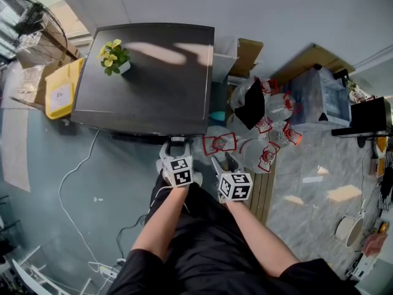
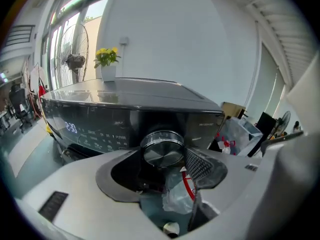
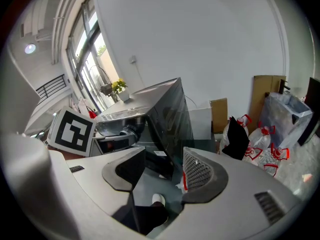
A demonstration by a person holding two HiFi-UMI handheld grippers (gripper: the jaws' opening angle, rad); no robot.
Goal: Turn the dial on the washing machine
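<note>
Nearest, the person's forearms are reaching out over black clothing, each hand carrying a gripper. The right gripper (image 3: 165, 156) is hanging low, near and right of the machine's front right corner, with its jaws spread and nothing between them; only grey floor and a white shoe (image 3: 157, 200) are showing through the gap. The left gripper (image 1: 177, 146) is sitting a bit farther out and to the left, against the near front edge of the washing machine (image 1: 147, 78). Its jaws are standing wide, one on each side of the dial (image 2: 162, 151), and the pads are lying against the dial's rim. That round silver dial is sticking out of the dark front panel, right of the lit display (image 2: 70, 128). A white cable (image 1: 73, 177) is trailing over the floor to the left. Clear water jugs (image 1: 264, 134) with red handles are crowding the floor to the right. A yellow bin (image 1: 61, 90) is leaning by the machine's left side. A potted yellow flower (image 1: 113, 57) is standing on the far left part of the machine's top. A fan (image 1: 31, 23) is standing at far left, and a cardboard box (image 1: 249, 54) at far right.
</note>
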